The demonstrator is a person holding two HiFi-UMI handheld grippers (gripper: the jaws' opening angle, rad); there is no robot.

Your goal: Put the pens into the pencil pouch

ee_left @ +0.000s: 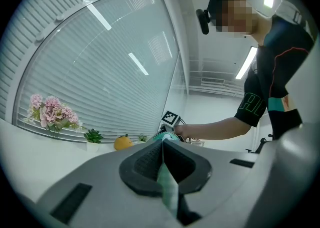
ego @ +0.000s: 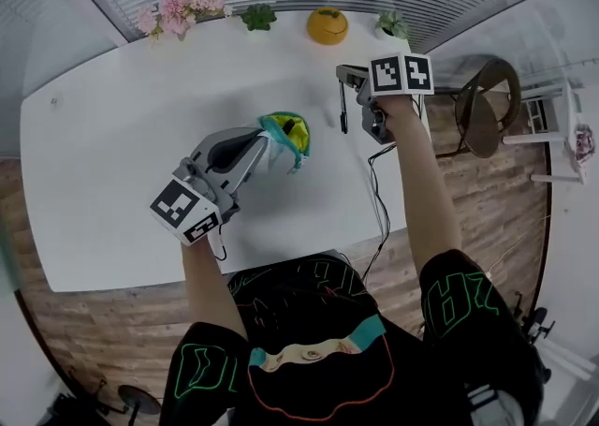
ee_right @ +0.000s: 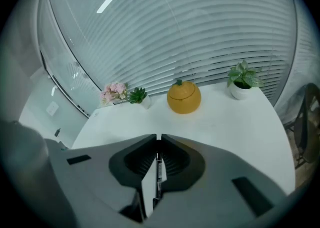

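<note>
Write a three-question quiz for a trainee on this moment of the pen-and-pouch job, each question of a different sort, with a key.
1. True or false: the left tongs are shut on the edge of the pencil pouch.
2. Multiple choice: what do the right tongs grip? A) a pen B) a ruler C) a spoon
3. Short answer: what stands at the far edge of the table, between the succulent and the leafy plant?

Key
1. True: pouch fabric is pinched between the closed jaws.
2. A
3. The orange pot.
</note>
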